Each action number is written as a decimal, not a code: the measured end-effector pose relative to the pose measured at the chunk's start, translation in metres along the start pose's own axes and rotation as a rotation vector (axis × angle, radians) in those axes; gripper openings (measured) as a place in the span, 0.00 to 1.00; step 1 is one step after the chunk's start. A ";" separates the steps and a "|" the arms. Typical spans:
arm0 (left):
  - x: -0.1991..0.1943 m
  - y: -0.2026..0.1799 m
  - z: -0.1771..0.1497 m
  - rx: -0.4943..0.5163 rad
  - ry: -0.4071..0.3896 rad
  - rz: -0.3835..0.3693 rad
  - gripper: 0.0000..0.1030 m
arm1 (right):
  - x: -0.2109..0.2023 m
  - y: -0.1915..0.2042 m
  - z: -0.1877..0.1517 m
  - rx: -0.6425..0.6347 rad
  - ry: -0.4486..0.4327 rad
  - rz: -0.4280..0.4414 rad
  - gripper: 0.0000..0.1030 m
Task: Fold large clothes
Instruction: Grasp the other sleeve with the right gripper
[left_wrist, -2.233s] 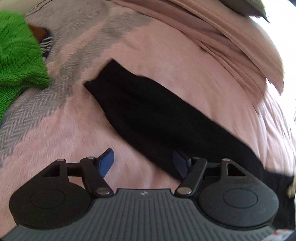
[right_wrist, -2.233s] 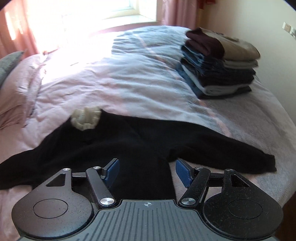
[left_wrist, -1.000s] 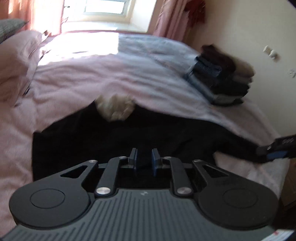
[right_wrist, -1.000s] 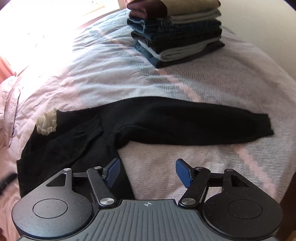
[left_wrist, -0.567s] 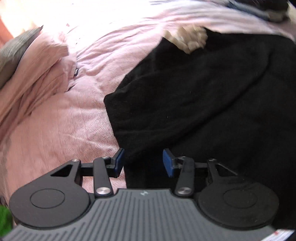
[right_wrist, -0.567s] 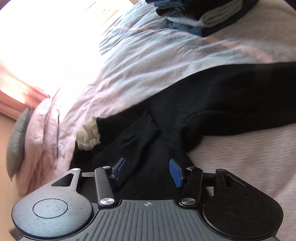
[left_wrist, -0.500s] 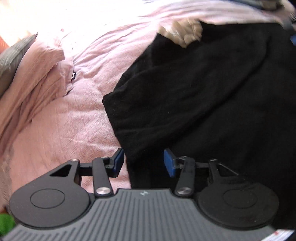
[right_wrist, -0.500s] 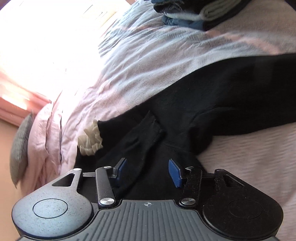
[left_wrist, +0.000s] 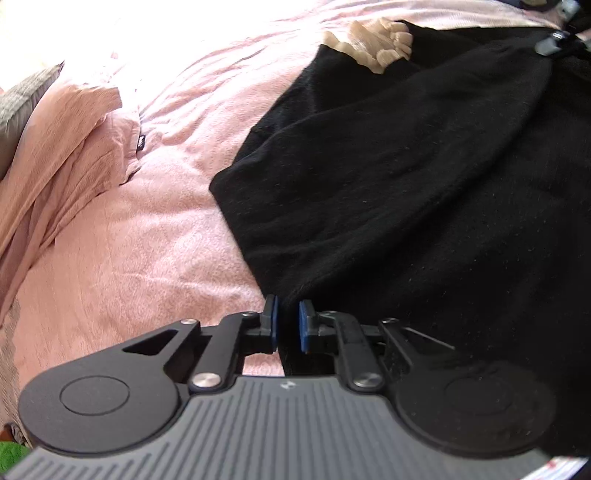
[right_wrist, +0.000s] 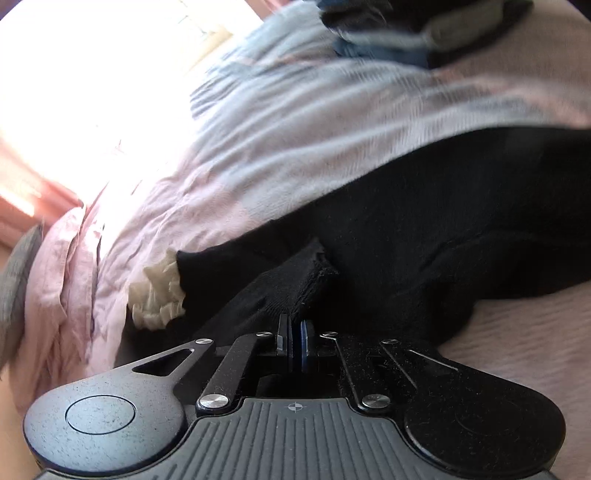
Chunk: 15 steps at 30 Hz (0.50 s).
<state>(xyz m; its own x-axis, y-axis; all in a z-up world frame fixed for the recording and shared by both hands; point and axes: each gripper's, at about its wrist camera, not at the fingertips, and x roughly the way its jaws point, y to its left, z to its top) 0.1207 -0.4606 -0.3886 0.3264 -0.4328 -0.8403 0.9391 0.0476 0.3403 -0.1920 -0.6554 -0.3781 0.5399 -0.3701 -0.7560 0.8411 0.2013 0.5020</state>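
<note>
Both claws pinched on the black sweater (left_wrist: 424, 177): left claw (left_wrist: 287, 323) at its edge, right claw (right_wrist: 294, 341) on a fold.

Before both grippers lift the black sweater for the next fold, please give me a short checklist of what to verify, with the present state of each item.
1. Left gripper closed on the black sweater: ok, cloth at its near edge sits between the blue fingers.
2. Right gripper closed on the sweater: ok, dark cloth is pinched between its fingers.
3. How many layers each grip holds: cannot tell.
4. Cream collar free: ok, it lies away from both grips.
5. One sleeve already folded onto the body: ok, its cuff lies on the body just ahead of the right gripper.
6. Stack of folded clothes out of the way: ok, it lies far across the bedspread.
</note>
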 end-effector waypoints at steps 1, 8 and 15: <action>-0.001 0.001 -0.001 -0.013 0.005 -0.005 0.10 | -0.002 -0.003 -0.005 -0.004 0.009 -0.019 0.00; -0.001 0.001 0.002 -0.051 0.059 -0.005 0.12 | 0.017 -0.025 -0.005 0.108 0.102 -0.030 0.01; -0.026 0.046 -0.005 -0.434 0.154 -0.053 0.21 | -0.068 -0.112 0.011 0.289 -0.052 -0.073 0.34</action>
<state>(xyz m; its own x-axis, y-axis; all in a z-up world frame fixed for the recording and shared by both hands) 0.1556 -0.4425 -0.3529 0.2580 -0.3072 -0.9160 0.9023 0.4154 0.1149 -0.3235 -0.6627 -0.3785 0.4695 -0.4214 -0.7759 0.8291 -0.0917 0.5515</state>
